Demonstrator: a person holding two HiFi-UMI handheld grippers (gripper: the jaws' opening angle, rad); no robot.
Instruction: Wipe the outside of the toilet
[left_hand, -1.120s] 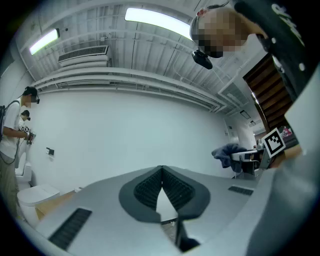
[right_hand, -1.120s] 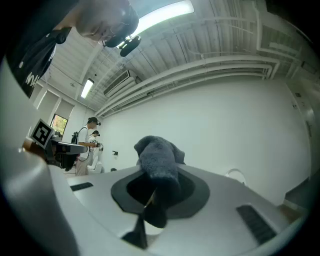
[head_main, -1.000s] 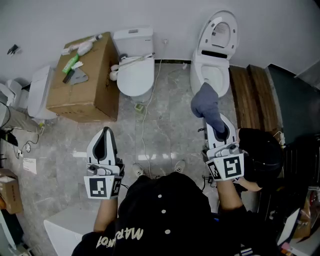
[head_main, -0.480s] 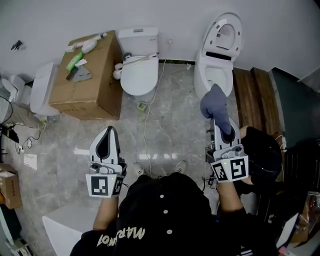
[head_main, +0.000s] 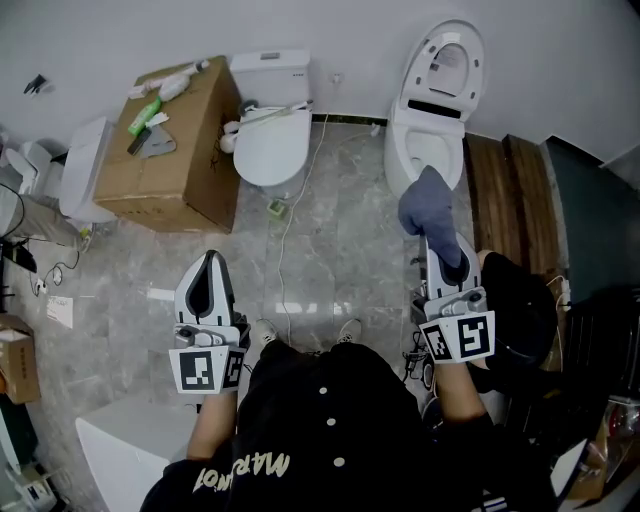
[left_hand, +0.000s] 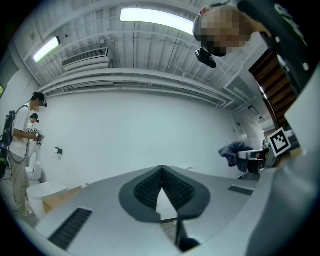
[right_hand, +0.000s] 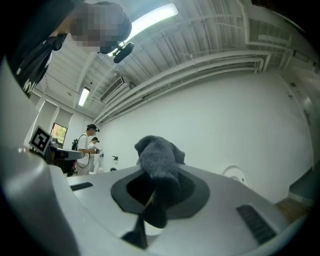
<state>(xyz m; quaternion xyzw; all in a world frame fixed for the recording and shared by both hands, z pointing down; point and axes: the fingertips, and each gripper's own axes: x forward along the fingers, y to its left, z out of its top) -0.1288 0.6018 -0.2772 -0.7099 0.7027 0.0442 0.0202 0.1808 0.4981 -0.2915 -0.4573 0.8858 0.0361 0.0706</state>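
The right gripper (head_main: 441, 248) has its jaws clamped on a blue-grey cloth (head_main: 428, 205), whose bunched end sticks out past the jaws. In the head view the cloth overlaps the front of the open-lidded toilet (head_main: 430, 140); whether it touches the bowl cannot be told. The right gripper view shows the same cloth (right_hand: 159, 159) pinched between the dark pads (right_hand: 192, 192), with the raised lid (right_hand: 234, 176) low against the white wall behind. The left gripper (head_main: 209, 264) is held over the grey floor (head_main: 340, 250), well apart from the toilet, and its jaws are closed tip to tip with nothing between them. To the left of the toilet stands a second toilet (head_main: 272, 140) with its lid down, and a thin cable (head_main: 287, 250) trails from it across the floor between the two grippers. A cardboard box (head_main: 175, 160) with small items on top sits beside that second toilet. Wooden planks (head_main: 510, 190) lie along the right side of the open toilet. Another person (left_hand: 22, 145) stands far off by the wall.
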